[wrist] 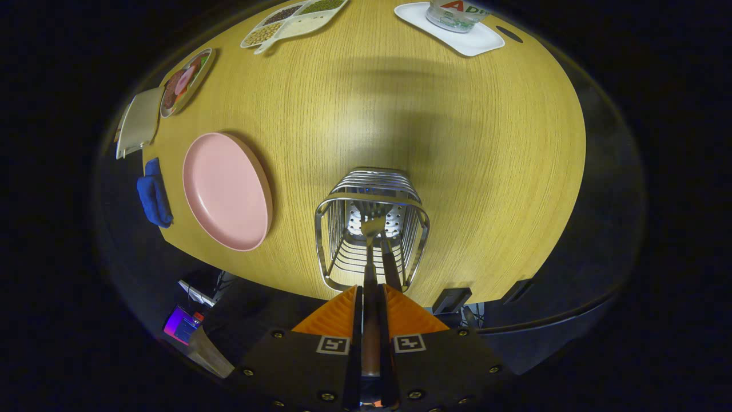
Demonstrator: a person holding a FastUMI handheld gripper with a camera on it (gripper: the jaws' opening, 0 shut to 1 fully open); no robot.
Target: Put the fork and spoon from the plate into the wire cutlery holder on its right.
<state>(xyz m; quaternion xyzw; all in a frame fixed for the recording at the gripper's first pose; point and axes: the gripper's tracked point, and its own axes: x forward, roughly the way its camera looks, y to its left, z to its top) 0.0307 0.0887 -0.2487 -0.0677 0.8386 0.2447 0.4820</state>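
Tongs [370, 297] clamp one fork [372, 228] inside one wire holder [372, 229]

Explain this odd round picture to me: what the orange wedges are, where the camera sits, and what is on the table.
The camera rides on a hand-held gripper and looks forward along its two orange fingers. They are shut on a fork, whose prongs hang over the wire cutlery holder; a second, dark handle already stands inside. Left of the holder lies an empty pink plate, then a blue cloth. Farther off on the wooden table are a divided tray of beans and a bottle on a white mat.
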